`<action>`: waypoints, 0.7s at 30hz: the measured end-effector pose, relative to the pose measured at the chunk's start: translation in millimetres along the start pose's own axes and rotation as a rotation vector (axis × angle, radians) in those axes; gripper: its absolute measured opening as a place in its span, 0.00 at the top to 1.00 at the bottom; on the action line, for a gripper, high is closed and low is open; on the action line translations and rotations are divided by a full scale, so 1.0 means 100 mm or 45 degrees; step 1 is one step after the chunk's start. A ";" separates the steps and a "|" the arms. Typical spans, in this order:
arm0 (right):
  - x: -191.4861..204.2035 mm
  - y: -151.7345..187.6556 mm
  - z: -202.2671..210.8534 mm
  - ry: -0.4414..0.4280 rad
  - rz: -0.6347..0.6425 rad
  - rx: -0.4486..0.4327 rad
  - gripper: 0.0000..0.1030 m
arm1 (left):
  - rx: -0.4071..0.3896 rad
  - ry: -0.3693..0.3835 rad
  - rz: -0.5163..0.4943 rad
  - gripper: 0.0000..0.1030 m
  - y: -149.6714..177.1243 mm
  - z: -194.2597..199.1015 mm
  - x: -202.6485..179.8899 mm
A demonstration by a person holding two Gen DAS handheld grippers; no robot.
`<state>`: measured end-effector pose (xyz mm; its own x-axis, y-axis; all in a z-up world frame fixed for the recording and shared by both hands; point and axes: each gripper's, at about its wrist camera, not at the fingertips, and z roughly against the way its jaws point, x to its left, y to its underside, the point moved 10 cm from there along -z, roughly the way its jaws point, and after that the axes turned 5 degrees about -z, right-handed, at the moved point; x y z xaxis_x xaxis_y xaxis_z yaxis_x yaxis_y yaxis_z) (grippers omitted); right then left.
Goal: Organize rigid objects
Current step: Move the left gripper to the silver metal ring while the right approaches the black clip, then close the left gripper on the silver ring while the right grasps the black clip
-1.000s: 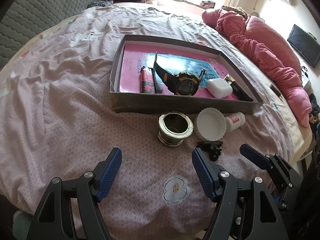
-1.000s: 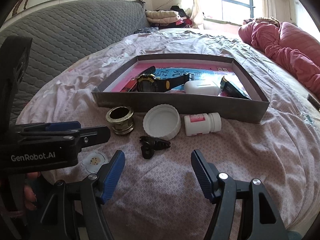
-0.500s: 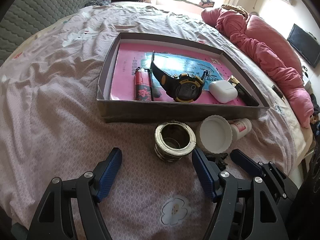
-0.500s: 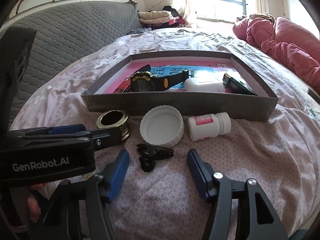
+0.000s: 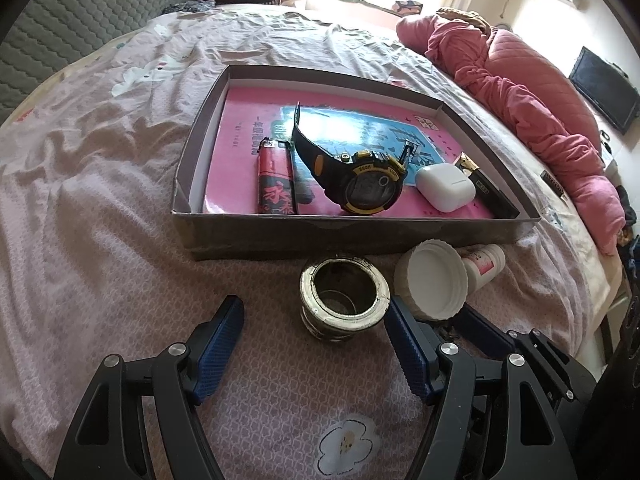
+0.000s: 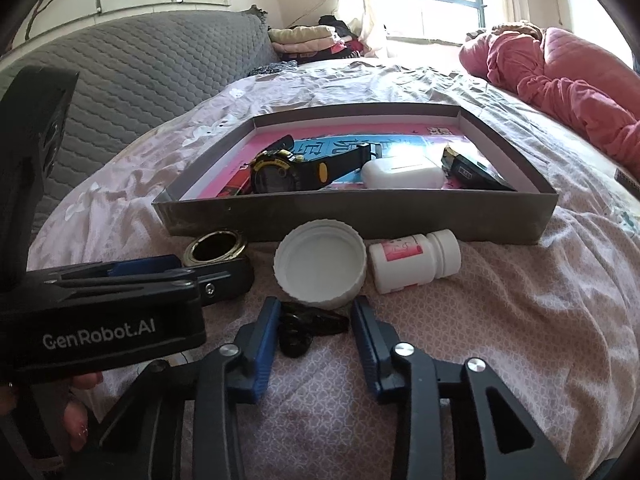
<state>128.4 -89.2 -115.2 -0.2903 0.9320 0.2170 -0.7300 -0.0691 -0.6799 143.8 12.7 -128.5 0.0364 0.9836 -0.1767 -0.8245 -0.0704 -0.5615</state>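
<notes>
A shallow grey box on the bed holds a red lighter, a black and yellow watch, a white earbud case and a dark lighter. In front of it lie a brass ring, a white lid, a white pill bottle and a black hair clip. My left gripper is open, the ring just ahead between its fingertips. My right gripper is open, its fingers either side of the clip, not closed on it.
The box sits on a wrinkled pink bedsheet. A pink quilt lies along the right side. A grey quilted headboard stands at the back left, with folded clothes near the window.
Both grippers have moved forward. The left now has the brass ring just ahead between its tips. The right has narrowed, its fingers now either side of the hair clip.
</notes>
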 end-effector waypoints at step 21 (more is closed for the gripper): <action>-0.17 -0.02 0.16 -0.041 -0.080 0.011 0.66 | -0.016 0.029 -0.059 0.60 -0.01 -0.09 -0.09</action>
<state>125.0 -110.8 -106.4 -0.2631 0.9228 0.2814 -0.7527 -0.0140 -0.6582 149.4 2.1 -133.5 0.0874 0.9818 -0.1686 -0.8143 -0.0271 -0.5798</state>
